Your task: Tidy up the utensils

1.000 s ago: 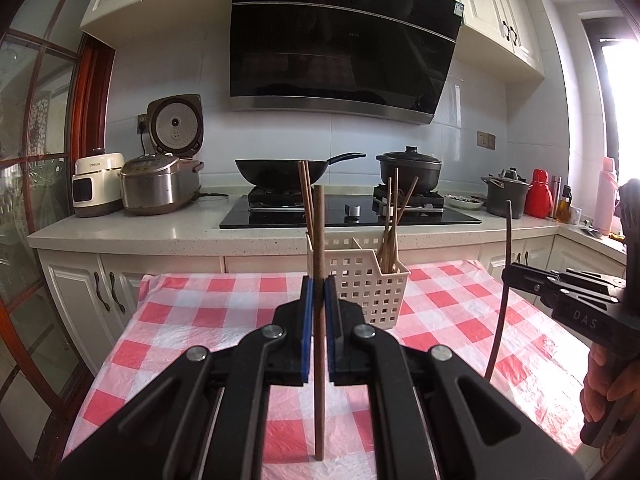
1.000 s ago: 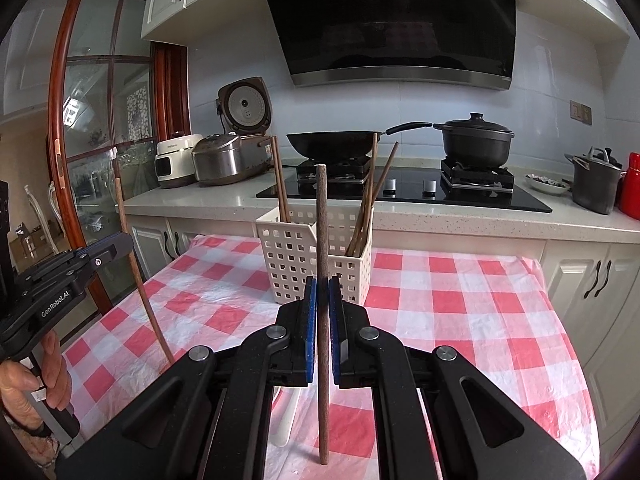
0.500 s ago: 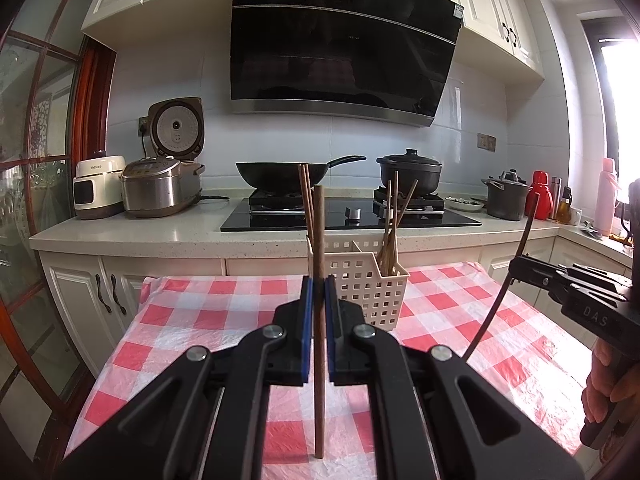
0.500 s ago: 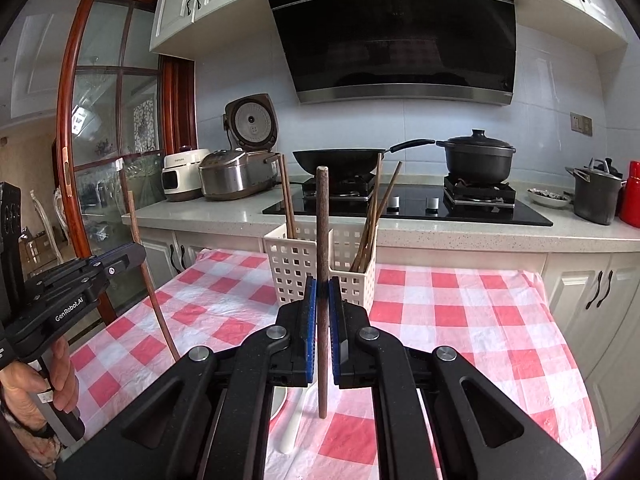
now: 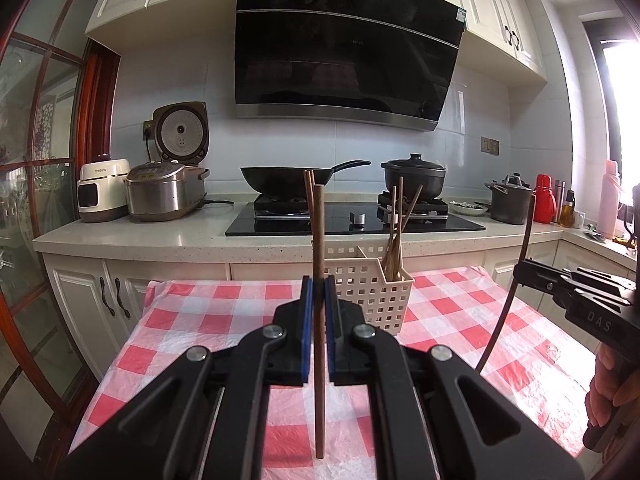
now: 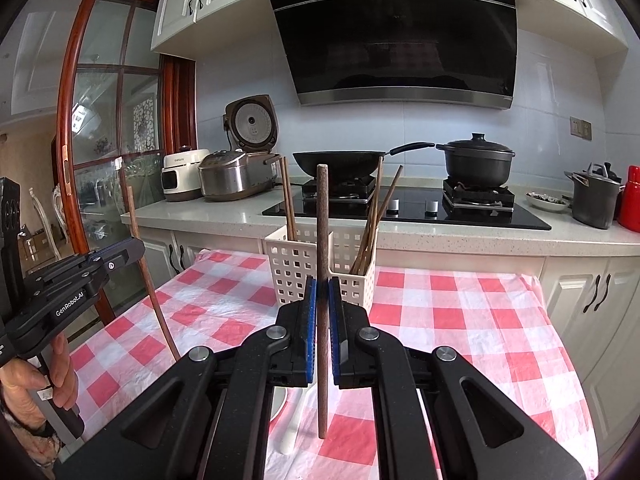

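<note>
Above the checked tablecloth (image 5: 208, 320), I have each gripper pinching one upright chopstick: left gripper (image 5: 319, 312) on its chopstick (image 5: 319, 240), right gripper (image 6: 322, 312) on its chopstick (image 6: 322, 220). Next, I judge, comes carrying them over the basket (image 6: 296, 268) and lowering them among the chopsticks already standing there.

Bright daylight, window (image 5: 622, 92) glare, fisheye-bent edges, sharp focus

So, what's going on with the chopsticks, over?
Left gripper shut on one chopstick, upright. Right gripper shut on another chopstick. White basket ahead, chopsticks inside already. Nothing in the way.
</note>
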`<action>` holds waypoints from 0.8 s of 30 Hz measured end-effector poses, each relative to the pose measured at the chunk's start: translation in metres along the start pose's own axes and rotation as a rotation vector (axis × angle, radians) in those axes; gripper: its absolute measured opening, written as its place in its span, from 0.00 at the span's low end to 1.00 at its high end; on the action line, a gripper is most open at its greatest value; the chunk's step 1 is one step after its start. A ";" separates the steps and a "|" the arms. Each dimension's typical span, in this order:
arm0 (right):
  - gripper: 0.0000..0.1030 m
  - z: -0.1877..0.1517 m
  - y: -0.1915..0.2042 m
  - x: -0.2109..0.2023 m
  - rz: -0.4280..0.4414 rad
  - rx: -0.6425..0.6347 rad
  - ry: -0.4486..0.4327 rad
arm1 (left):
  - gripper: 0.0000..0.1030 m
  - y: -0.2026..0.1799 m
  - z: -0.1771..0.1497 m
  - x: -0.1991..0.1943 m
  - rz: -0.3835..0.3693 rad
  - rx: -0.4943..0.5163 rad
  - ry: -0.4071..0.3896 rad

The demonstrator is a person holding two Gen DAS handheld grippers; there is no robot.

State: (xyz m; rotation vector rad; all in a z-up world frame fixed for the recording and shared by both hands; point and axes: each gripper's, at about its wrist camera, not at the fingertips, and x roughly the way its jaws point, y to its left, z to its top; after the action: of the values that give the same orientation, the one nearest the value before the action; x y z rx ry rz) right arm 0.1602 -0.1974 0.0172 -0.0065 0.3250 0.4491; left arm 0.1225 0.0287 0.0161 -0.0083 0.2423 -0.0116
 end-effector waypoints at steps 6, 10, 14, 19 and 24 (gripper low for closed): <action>0.06 0.001 0.000 -0.001 -0.002 0.005 -0.003 | 0.06 0.000 0.000 0.001 0.001 -0.002 0.001; 0.06 0.001 -0.001 -0.001 -0.002 0.006 -0.003 | 0.06 0.000 0.000 0.001 0.001 -0.001 0.000; 0.06 0.003 0.000 -0.002 -0.003 0.000 -0.005 | 0.06 -0.001 0.003 0.001 0.000 0.004 -0.008; 0.06 0.004 0.001 -0.004 0.000 -0.003 -0.010 | 0.06 -0.003 0.007 -0.002 -0.003 0.011 -0.026; 0.06 0.004 0.001 -0.002 0.001 -0.005 -0.007 | 0.06 -0.004 0.007 -0.002 -0.005 0.012 -0.023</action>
State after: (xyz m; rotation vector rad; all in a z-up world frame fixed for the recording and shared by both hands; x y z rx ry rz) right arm 0.1587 -0.1967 0.0216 -0.0097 0.3166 0.4513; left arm 0.1217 0.0244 0.0231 0.0027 0.2192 -0.0178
